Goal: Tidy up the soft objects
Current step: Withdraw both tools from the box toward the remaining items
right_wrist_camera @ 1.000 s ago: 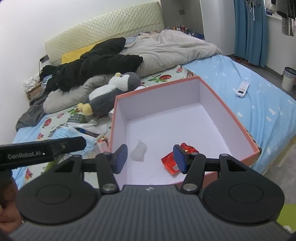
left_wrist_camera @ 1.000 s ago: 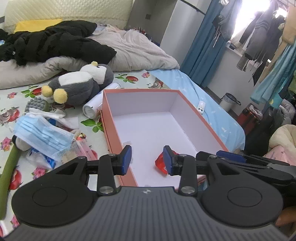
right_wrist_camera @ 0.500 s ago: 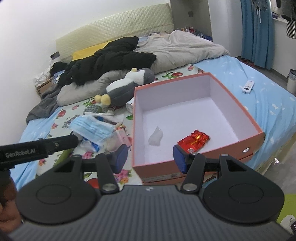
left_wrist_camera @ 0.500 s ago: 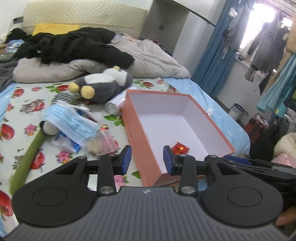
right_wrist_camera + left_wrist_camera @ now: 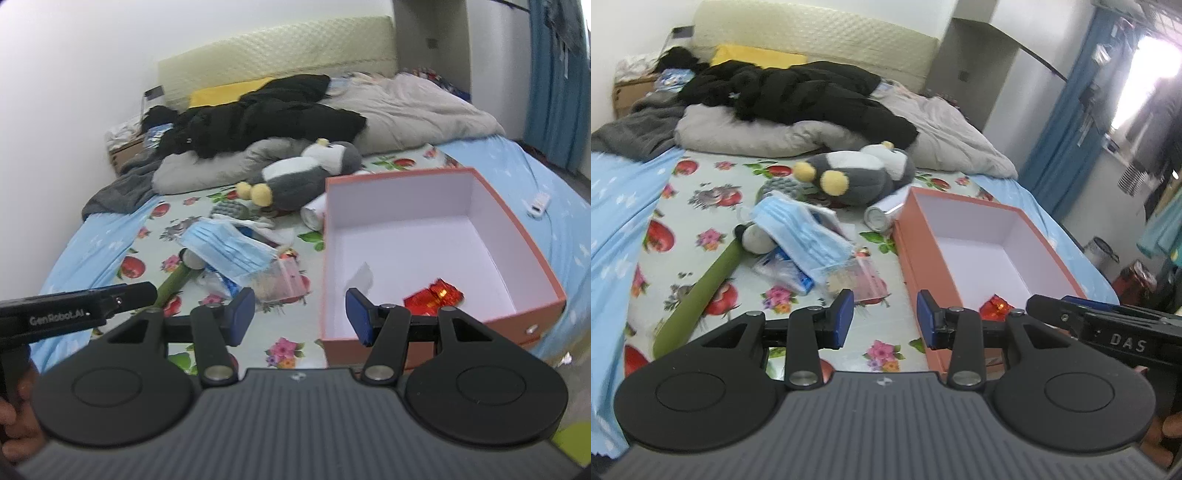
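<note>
white walls [image 5: 74, 74], cream padded headboard [image 5: 812, 40], blue curtains [image 5: 1063, 122], bright window [image 5: 1152, 62].

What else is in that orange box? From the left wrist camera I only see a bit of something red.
Observer: The right wrist view shows a white crumpled scrap on the floor of the orange box, toward its left wall.
Visitor: And the red thing?
Observer: It is a shiny red packet, lying flat near the front wall, apart from the scrap.
Visitor: Is the other tool holding anything?
Observer: No. The right gripper has its jaws open with nothing between them.
</note>
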`<state>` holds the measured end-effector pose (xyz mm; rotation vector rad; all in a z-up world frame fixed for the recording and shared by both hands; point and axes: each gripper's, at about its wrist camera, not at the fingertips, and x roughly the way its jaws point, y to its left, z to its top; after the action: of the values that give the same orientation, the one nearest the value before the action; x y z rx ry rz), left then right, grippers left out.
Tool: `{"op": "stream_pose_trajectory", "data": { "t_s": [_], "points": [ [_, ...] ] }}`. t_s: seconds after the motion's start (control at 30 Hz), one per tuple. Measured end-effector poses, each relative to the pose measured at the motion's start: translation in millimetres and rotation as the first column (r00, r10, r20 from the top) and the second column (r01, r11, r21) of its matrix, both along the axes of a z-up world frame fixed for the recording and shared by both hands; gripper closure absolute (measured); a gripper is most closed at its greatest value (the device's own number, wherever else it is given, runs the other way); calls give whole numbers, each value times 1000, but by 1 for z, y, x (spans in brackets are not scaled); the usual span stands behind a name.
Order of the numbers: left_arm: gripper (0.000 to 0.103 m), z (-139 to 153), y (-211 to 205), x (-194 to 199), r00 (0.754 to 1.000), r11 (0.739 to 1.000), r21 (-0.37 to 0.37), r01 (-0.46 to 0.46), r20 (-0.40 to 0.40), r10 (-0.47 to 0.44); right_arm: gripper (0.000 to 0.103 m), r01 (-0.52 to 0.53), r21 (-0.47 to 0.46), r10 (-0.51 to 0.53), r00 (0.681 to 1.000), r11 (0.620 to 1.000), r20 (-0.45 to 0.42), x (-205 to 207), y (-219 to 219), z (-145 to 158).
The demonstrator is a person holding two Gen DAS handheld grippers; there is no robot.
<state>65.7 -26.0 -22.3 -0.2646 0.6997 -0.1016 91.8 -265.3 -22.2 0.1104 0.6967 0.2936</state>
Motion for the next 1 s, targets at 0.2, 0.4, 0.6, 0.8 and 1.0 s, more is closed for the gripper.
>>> {"op": "stream_pose_trajectory", "data": {
  "t_s": [0.2,0.4,0.6,0.8,1.0],
  "points": [
    [60,-4,20,-22,998,998,7,-62,-7,62,46,-70,19,70,998,997,7,-12,20,1],
    [60,-13,37,-48,993,994,1,-113,-31,113,46,-134,17,134,991,991,0,-29,39,-4],
    [60,-27,48,-57,989,990,-5,-138,-59,138,46,-175,5,175,984,985,-31,-35,54,-13],
    [60,-41,62,-41,982,986,-20,-168,-96,165,46,-181,-12,180,982,983,-58,-19,65,-19],
    [60,-54,77,-3,978,985,9,-171,-121,171,46,-177,-32,173,980,984,-101,15,74,-31]
  ]
}}
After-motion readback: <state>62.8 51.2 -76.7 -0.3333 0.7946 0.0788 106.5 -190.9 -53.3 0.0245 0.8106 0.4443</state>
